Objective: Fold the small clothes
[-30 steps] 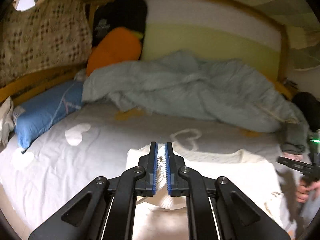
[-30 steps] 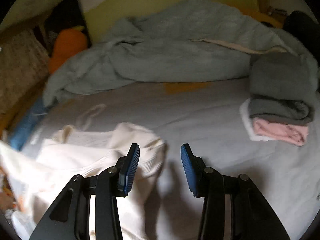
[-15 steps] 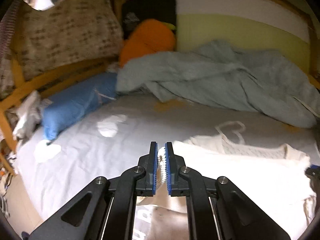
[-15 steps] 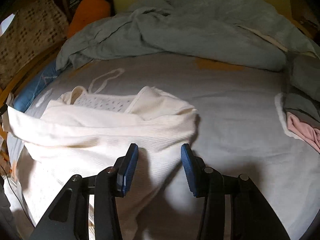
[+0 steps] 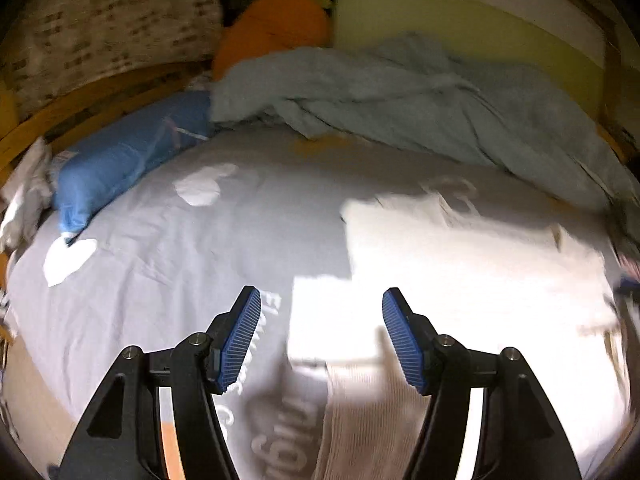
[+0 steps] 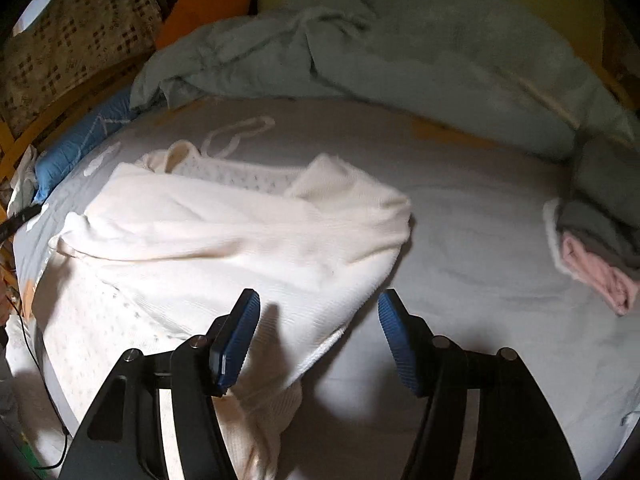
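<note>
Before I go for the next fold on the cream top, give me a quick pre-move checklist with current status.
1. Left hand-held gripper free of cloth: ok, jaws opening, pads clear.
2. Right hand-held gripper free: ok, jaws opening, nothing pinched.
3. Cream top lying flat: not ok, bunched, one flap doubled over.
4. Folded stack clear of the top: ok, apart at the right.
5. Grey duvet out of the way: ok.
6. Top's near hem position: cannot tell.

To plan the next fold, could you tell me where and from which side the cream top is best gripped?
I would take the cream top at its free lower-right hem corner, coming from the bare sheet on its right. That edge lies thin, flat and clear of the folded pile, and it sits just ahead of the right gripper, whose jaws are opening and pinch nothing.
</note>
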The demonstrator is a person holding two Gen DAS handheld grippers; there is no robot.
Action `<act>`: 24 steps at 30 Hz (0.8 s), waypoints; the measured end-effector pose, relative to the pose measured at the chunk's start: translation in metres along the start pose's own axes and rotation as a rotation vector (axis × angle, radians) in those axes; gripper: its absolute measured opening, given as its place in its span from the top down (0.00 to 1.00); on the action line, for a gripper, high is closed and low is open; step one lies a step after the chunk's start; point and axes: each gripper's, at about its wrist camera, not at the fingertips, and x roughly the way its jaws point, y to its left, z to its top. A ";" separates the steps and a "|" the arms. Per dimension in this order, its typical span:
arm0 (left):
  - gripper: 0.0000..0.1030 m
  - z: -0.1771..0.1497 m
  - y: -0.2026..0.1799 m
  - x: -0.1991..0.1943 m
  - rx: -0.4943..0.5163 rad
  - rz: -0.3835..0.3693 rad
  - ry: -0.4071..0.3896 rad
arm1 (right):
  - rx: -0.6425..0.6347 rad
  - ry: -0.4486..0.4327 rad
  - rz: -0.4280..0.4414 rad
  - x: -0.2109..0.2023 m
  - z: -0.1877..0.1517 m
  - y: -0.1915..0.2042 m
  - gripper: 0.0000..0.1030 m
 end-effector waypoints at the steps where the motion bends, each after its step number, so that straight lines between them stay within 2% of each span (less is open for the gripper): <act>1: 0.39 -0.004 -0.002 0.002 0.034 -0.014 0.022 | -0.001 -0.023 -0.003 -0.006 0.001 0.002 0.39; 3: 0.39 -0.014 -0.012 0.013 0.137 -0.034 0.089 | 0.002 -0.058 0.011 -0.016 0.004 0.006 0.39; 4: 0.39 -0.020 -0.018 0.019 0.183 -0.015 0.112 | 0.003 -0.069 0.021 -0.019 0.004 0.009 0.39; 5: 0.39 -0.025 -0.021 0.026 0.210 0.016 0.121 | 0.002 -0.071 0.028 -0.021 0.004 0.010 0.39; 7: 0.42 -0.030 -0.021 0.040 0.221 0.021 0.144 | -0.016 -0.058 0.044 -0.019 0.001 0.016 0.39; 8: 0.55 -0.031 -0.017 0.047 0.205 0.034 0.151 | -0.025 -0.050 0.036 -0.016 0.000 0.018 0.39; 9: 0.79 -0.029 -0.014 0.051 0.188 0.057 0.151 | -0.037 -0.038 0.028 -0.013 -0.001 0.021 0.39; 10: 0.88 -0.027 -0.010 0.053 0.173 0.071 0.145 | -0.050 -0.023 0.028 -0.009 -0.003 0.024 0.39; 12: 0.89 -0.021 -0.008 0.045 0.167 0.065 0.101 | -0.078 0.008 0.028 0.000 -0.008 0.031 0.39; 13: 0.89 -0.019 -0.012 0.036 0.189 0.086 0.059 | -0.111 0.024 0.006 0.004 -0.011 0.035 0.39; 15: 0.89 -0.017 -0.019 0.019 0.237 0.149 -0.012 | -0.159 0.052 -0.073 0.013 -0.015 0.039 0.39; 17: 0.89 -0.015 -0.021 0.008 0.232 0.180 -0.032 | -0.167 0.115 -0.141 0.025 -0.017 0.035 0.39; 20: 0.83 -0.018 -0.012 0.010 0.162 0.147 0.028 | -0.068 0.182 -0.093 0.031 -0.017 0.017 0.38; 22: 0.61 -0.027 -0.011 0.016 0.159 0.081 0.076 | -0.021 0.197 -0.069 0.029 -0.014 0.006 0.38; 23: 0.35 -0.033 -0.010 0.019 0.151 0.023 0.098 | -0.019 0.195 -0.073 0.027 -0.013 0.004 0.38; 24: 0.28 -0.038 -0.011 0.018 0.137 -0.023 0.100 | -0.021 0.187 -0.079 0.023 -0.012 0.001 0.38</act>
